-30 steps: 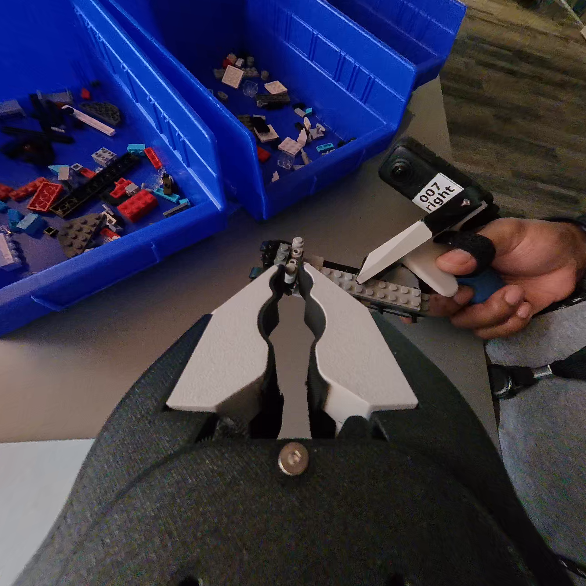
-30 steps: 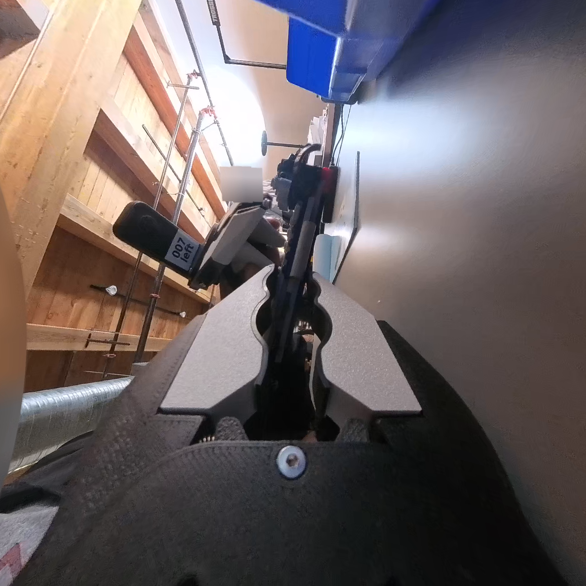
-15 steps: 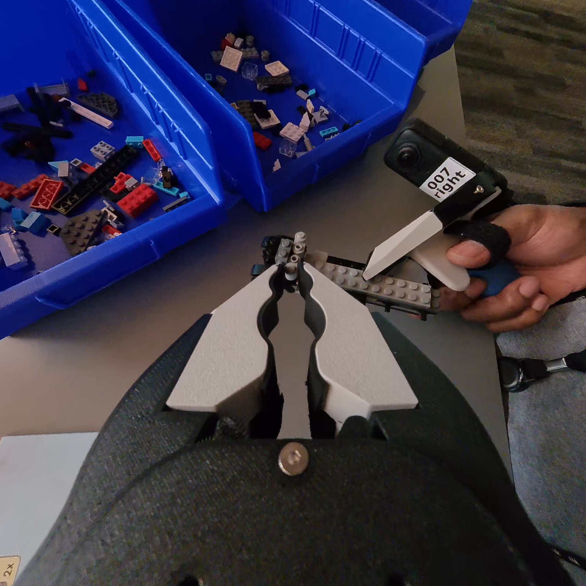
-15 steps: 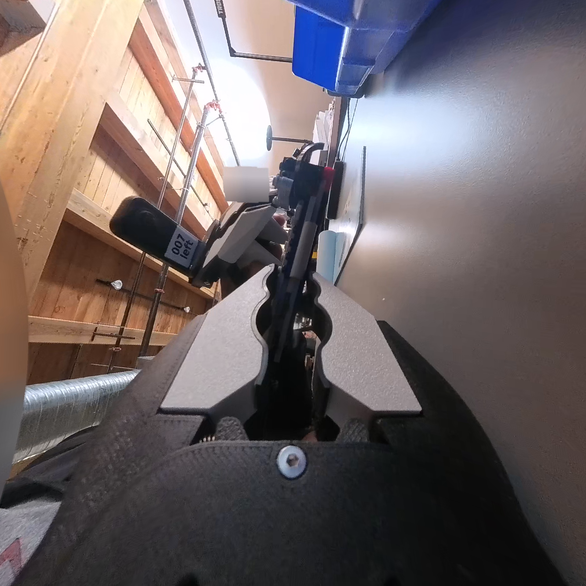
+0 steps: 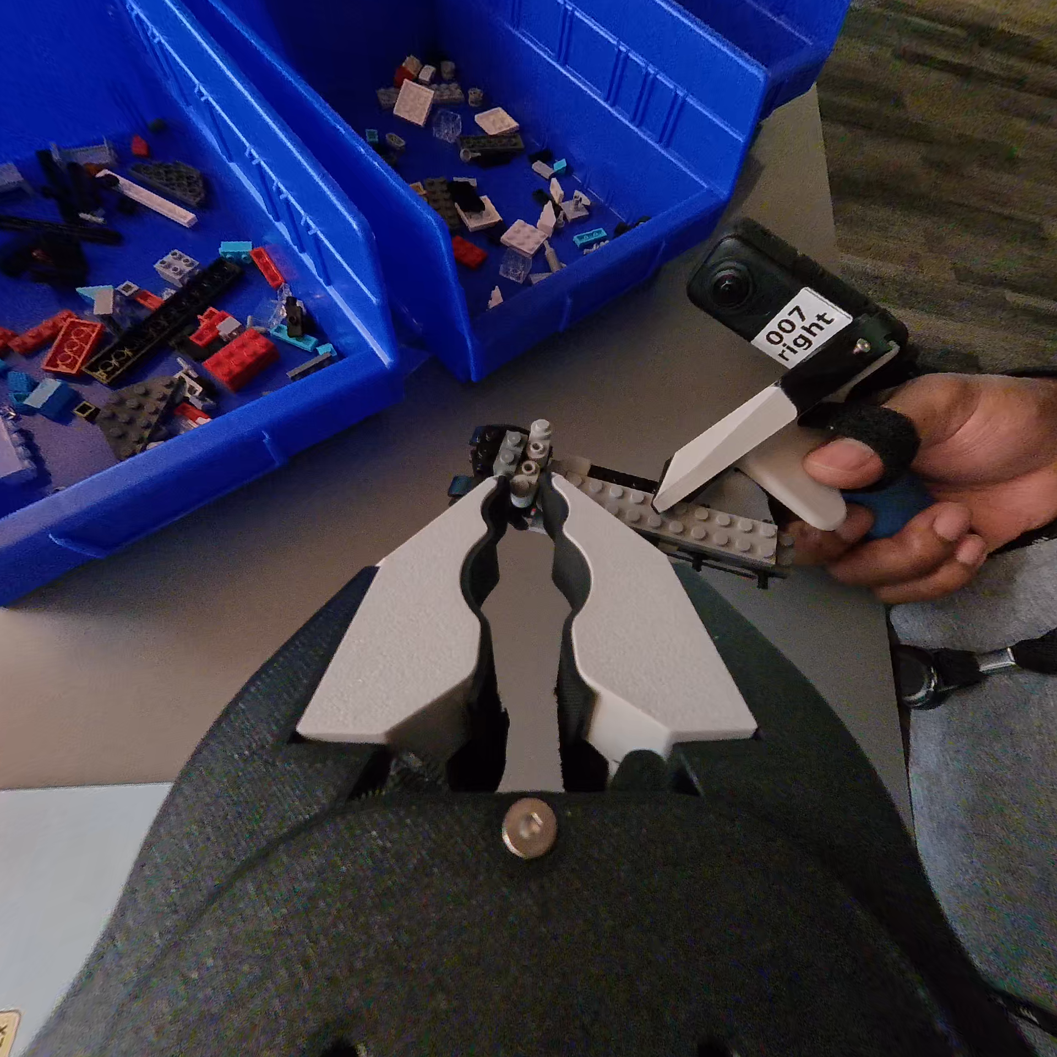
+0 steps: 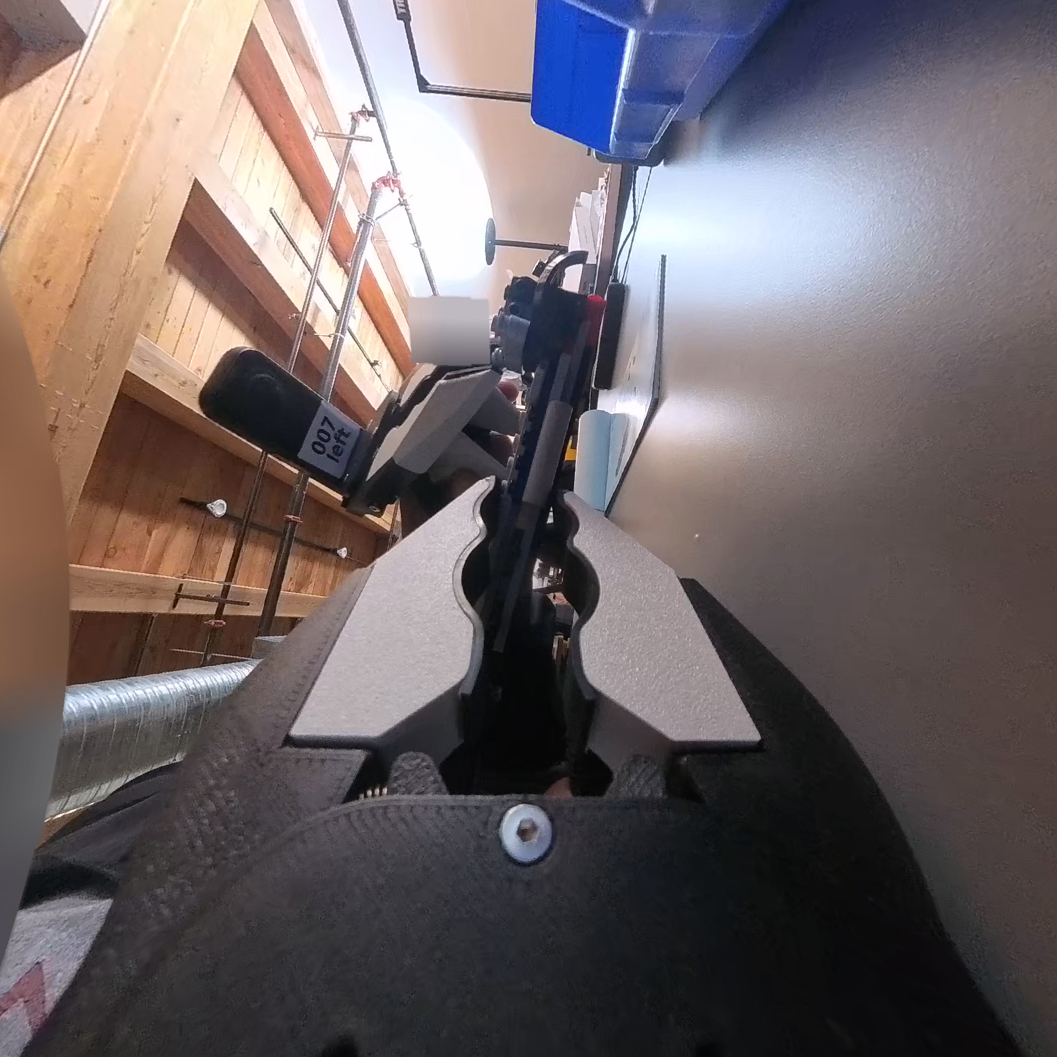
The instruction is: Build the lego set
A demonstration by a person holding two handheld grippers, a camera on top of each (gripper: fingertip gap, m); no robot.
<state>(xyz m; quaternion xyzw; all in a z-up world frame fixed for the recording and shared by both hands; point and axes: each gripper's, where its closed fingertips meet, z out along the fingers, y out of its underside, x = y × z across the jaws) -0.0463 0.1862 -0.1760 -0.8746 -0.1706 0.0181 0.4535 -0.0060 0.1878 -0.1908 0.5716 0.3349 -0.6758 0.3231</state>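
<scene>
Grey table [image 5: 171, 600], left gripper [image 5: 523, 495] pinching small grey piece [image 5: 529, 457]; right gripper [image 6: 526, 503] clamping lego model [image 6: 543, 429]

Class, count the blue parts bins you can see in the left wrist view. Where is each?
3: left bin, middle bin, and a third at the top right, mostly cropped. More may lie out of frame.

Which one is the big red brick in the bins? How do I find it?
Start at the left blue bin, then look near its front wall. The red brick lies beside a long black plate; it is thicker than the flat red pieces around it.
</scene>
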